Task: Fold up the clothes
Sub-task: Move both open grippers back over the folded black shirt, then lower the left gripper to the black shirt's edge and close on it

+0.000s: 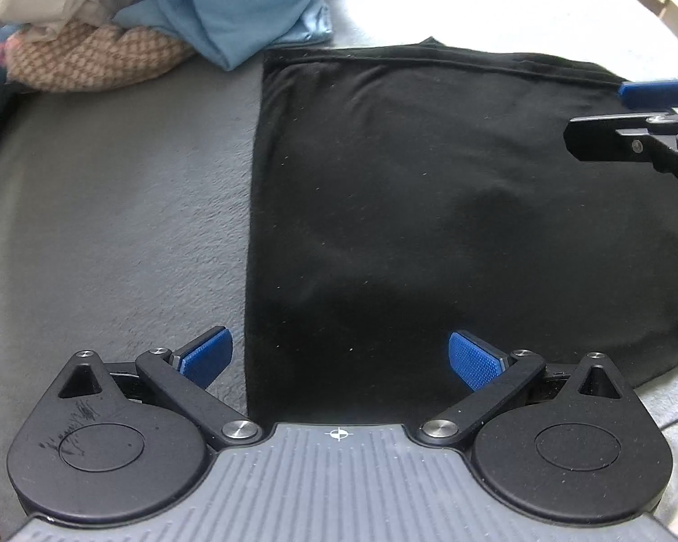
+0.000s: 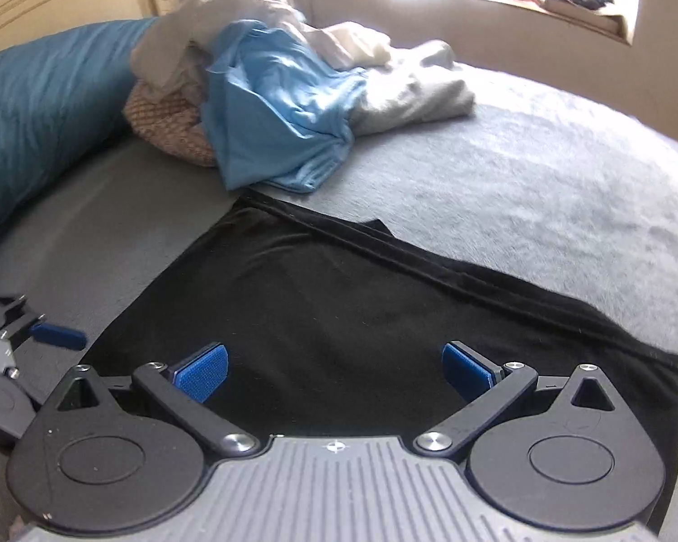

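Observation:
A black garment (image 1: 452, 189) lies flat on the grey bed cover, folded with a straight left edge; it also shows in the right wrist view (image 2: 339, 311). My left gripper (image 1: 341, 359) is open and empty, hovering over the garment's near left edge. My right gripper (image 2: 334, 372) is open and empty above the garment's near side; it also shows in the left wrist view (image 1: 610, 113) over the garment's right part. The left gripper also appears in the right wrist view (image 2: 54, 336) beside the garment's left corner.
A pile of clothes lies beyond the garment: a light blue shirt (image 1: 248, 9) (image 2: 275, 113), a checked brown item (image 1: 90, 58), white and beige pieces (image 2: 407, 86). A teal pillow (image 2: 45, 117) lies at left. Grey bed cover (image 1: 113, 203) surrounds the garment. A windowsill (image 2: 565, 4) is at the back.

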